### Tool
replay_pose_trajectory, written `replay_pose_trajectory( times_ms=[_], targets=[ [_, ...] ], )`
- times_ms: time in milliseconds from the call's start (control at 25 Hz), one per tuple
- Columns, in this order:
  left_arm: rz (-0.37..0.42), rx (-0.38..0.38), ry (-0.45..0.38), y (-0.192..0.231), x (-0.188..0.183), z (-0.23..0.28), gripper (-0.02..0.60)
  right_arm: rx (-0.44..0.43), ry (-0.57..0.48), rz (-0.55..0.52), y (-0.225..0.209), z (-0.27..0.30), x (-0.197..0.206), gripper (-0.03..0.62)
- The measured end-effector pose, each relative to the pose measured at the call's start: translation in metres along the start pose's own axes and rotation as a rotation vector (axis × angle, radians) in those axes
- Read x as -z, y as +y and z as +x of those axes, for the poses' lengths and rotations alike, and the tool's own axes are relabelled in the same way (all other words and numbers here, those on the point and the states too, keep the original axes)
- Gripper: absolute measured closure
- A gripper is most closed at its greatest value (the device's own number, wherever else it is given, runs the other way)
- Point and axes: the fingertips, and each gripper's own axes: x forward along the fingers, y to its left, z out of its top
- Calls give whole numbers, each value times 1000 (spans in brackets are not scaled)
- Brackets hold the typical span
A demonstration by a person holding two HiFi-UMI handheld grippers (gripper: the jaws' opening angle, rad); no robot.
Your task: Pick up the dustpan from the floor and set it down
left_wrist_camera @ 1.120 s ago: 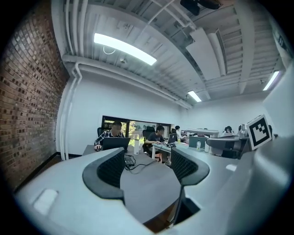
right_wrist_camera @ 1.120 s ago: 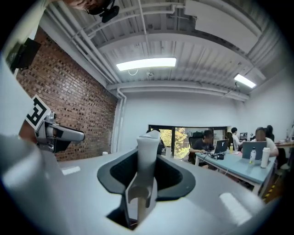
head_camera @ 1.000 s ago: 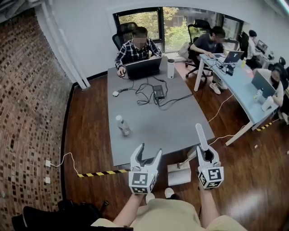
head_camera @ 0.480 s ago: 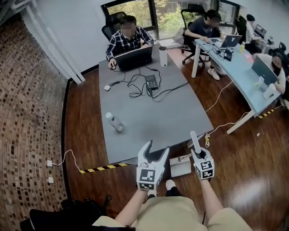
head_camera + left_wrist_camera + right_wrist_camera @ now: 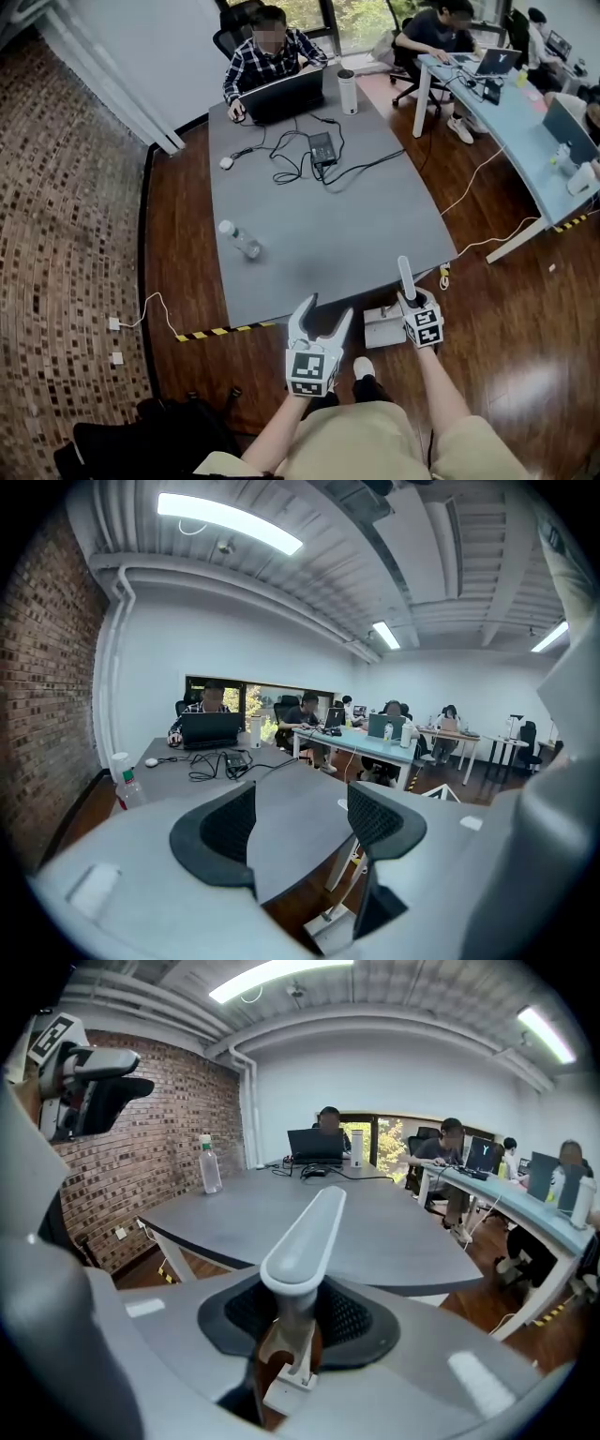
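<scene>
left tongs (image 5: 326, 311): spread, nothing between the pads, just been closing a little; tips over the near edge of the grey bench (image 5: 337, 234) in the head view.
right tongs (image 5: 300, 1314): pinching the dustpan (image 5: 309, 1227) by its handle, paddle end sticking out past the pads toward the bench.
dustpan pan (image 5: 382, 327): low, just beside the bench's near edge and the person's shoe (image 5: 364, 367); contact with the floor (image 5: 525, 356) not clear.
edges: bench corner to the right of the handle; striped tape (image 5: 214, 331) along the floor under the near edge; brick wall (image 5: 66, 234) at left; blue bench (image 5: 511, 122) at right.
open room: bare wood floor right of the person; narrower strip between bench and brick wall; black bag (image 5: 141, 441) at lower left.
change since a second ago: right tongs and dustpan smaller in the head view, sunk toward the floor; left tongs lower too; seated people nearer the top of the head view.
</scene>
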Motion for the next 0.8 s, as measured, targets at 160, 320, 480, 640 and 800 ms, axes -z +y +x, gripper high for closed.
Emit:
replay_pose_trajectory(
  times_ms=[160,320,480,640,800],
  targets=[
    [-6,-17,21,4,13,-4,295,-40,0,19,-4,24,-4,479],
    [-23,-50,30,15,16,-8,298,-62,-13,75,-11,40,-10,473],
    [-25,-65,18,20,15,-13,298,-70,-56,200,-24,40,-14,451],
    [-18,-88,-10,30,7,-24,302,-41,-156,296,-28,14,-33,322],
    [-22,-105,-57,48,-12,-36,302,-32,-375,372,-19,-34,-84,316]
  ],
)
